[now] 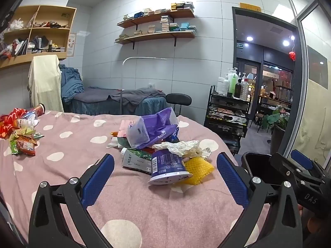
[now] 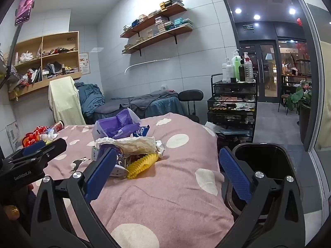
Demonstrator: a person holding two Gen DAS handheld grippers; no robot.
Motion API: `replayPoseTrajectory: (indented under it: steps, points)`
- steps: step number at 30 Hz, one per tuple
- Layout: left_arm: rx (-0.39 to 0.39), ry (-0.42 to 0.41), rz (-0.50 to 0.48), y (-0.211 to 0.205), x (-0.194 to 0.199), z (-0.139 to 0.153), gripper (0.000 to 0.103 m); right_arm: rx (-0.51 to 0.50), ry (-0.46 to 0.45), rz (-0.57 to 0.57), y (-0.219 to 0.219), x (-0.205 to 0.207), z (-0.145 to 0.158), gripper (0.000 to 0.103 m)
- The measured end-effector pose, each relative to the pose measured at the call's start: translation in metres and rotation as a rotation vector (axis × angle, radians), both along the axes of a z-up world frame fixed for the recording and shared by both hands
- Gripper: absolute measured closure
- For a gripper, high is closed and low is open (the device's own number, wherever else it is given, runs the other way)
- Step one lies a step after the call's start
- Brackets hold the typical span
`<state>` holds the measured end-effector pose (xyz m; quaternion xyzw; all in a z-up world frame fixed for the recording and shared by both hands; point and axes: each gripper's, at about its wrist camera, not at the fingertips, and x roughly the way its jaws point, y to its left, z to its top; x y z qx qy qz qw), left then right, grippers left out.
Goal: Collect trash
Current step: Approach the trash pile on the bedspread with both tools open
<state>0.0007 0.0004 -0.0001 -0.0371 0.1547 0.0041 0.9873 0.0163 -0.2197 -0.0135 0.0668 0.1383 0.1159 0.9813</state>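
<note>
**Both grippers empty over the bed, trash pile untouched**

The bed (image 1: 68, 165), under a pink cover with white spots, fills the lower half of both views. Off its edge, at about four o'clock in the left wrist view, stands the black bin (image 2: 262, 157), its mouth open and nothing visible inside.

The main trash pile (image 1: 163, 150) lies near the middle of the bed, at twelve o'clock from the left gripper (image 1: 165, 177). A purple bag (image 1: 153, 128) tops it; below lie a purple cup (image 1: 167, 167) tipped on its side, a crumpled tissue (image 1: 182, 147) and a yellow foam net (image 1: 198, 170) touching the cup. A second heap of wrappers (image 1: 22, 142) sits well apart at nine o'clock.

The left gripper's fingers are spread wide and hold nothing. The right gripper (image 2: 168, 177) is the same, fingers spread and empty, with the pile at eleven o'clock and the bin at two.

Risks, as I judge them: the pieces overlap, so closing on the cup may drag the net or tissue and drop them short of the bin. The soft cover may bunch between the fingers.
</note>
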Motion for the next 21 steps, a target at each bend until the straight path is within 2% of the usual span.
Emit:
replayPoseTrajectory:
  steps: [21]
  points:
    - [0.007, 0.011, 0.010, 0.0043, 0.0026, -0.0041, 0.005, -0.002, 0.009, 0.001, 0.0056, 0.0039, -0.0036, 0.005]
